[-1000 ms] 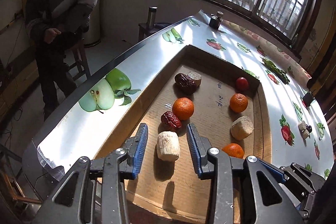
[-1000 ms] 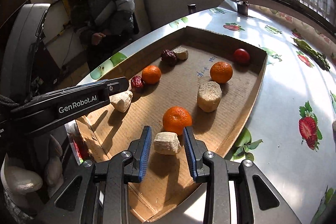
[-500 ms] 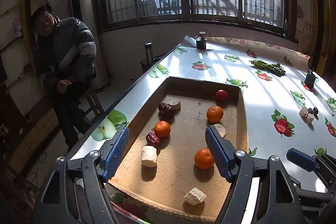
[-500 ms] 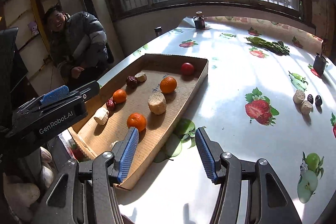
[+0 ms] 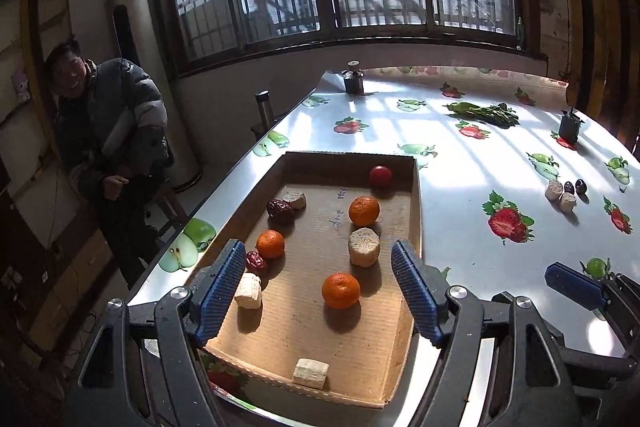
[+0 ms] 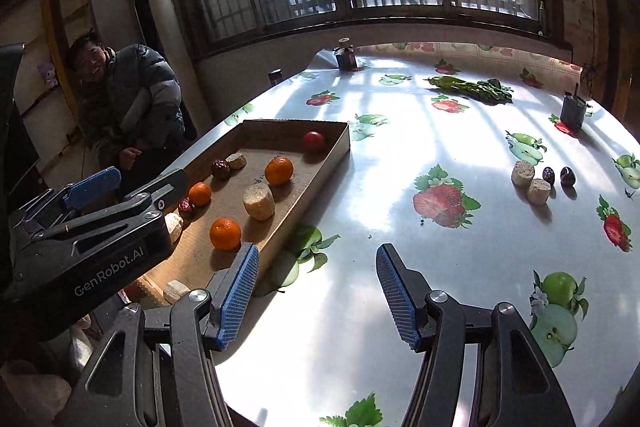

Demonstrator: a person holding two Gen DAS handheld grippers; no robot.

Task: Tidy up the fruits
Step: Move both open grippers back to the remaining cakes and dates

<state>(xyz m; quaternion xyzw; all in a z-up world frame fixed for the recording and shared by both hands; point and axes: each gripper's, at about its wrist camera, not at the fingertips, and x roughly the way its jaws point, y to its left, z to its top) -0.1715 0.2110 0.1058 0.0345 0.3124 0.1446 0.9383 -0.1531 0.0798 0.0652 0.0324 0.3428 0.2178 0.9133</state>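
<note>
Both the left gripper point(image 5: 318, 269) and right gripper point(image 6: 318, 281) have just been opening, empty; tangerines point(image 5: 341, 290) crowd the cardboard tray point(image 5: 414, 227); a seated person point(image 5: 116, 147) watches.

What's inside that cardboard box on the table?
The cardboard box holds three oranges, a red tomato, two dark dates and four pale cork-like chunks. The near-left corner is partly hidden behind the left gripper's fingers.
</note>
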